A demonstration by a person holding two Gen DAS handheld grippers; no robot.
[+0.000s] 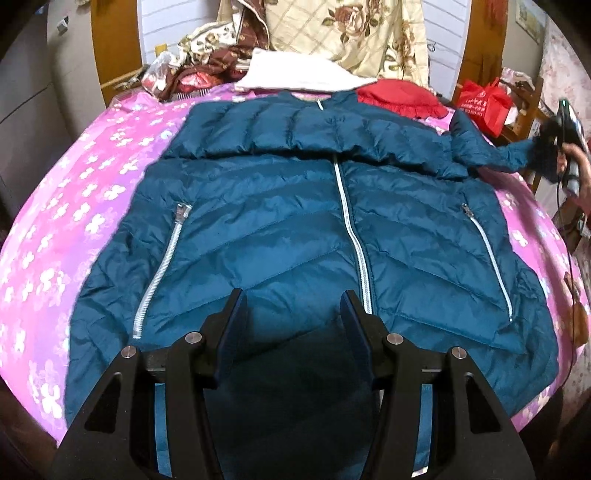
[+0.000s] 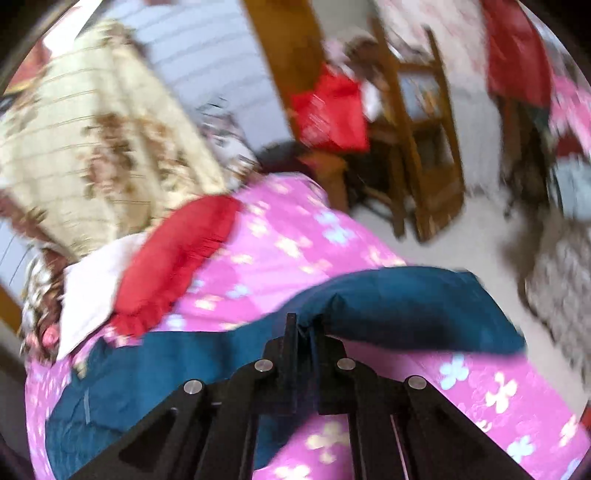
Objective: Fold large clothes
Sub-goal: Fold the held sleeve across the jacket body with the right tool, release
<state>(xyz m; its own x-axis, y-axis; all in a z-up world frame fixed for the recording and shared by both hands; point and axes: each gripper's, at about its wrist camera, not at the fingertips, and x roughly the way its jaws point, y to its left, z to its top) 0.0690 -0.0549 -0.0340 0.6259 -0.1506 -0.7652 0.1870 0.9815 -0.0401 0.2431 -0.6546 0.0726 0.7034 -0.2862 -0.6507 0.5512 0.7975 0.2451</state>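
A teal puffer jacket [image 1: 295,229] lies front-up, zipped, on a pink flowered bed [image 1: 74,229]. The left claw [image 1: 291,310] hovers spread above its hem. The right claw [image 2: 303,325], pressed together, pinches the jacket's sleeve [image 2: 406,306], lifted off the bed.

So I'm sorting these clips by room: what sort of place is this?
Most likely a home bedroom: a bed with a pink floral sheet, a floral quilt piled at its head, and a wooden chair beside it.
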